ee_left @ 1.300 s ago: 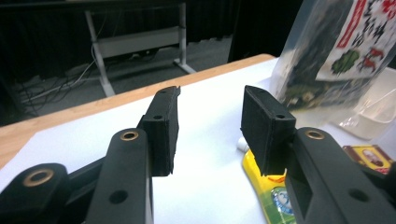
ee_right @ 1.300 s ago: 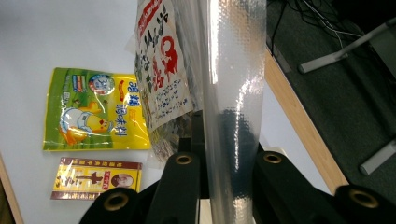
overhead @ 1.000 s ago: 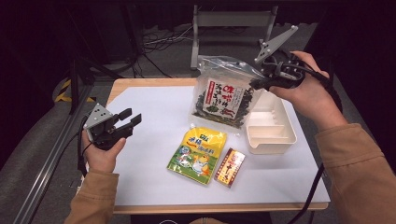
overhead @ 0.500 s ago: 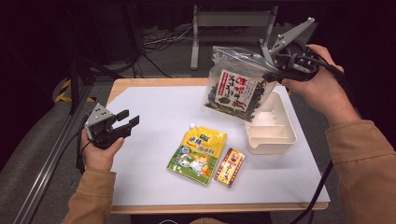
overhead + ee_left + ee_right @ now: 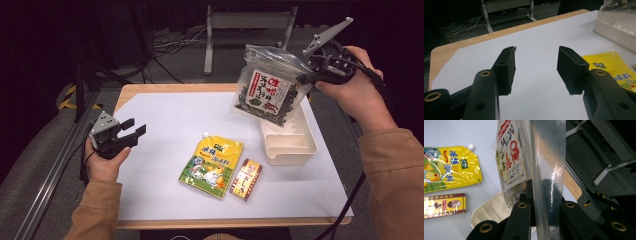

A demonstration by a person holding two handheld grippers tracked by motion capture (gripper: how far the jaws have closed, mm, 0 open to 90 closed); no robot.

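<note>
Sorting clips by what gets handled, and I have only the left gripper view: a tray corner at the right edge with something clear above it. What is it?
Observer: A clear bag of dark dried food with a red-and-white label, hanging over the far end of the white tray.
Operator: What keeps it up there?
Observer: The right gripper, shut on the bag's clear sealed edge.

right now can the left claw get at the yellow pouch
Probably yes. The left claw stands open and holds nothing, and only bare white table lies between it and the yellow pouch, which lies flat and uncovered.
</note>
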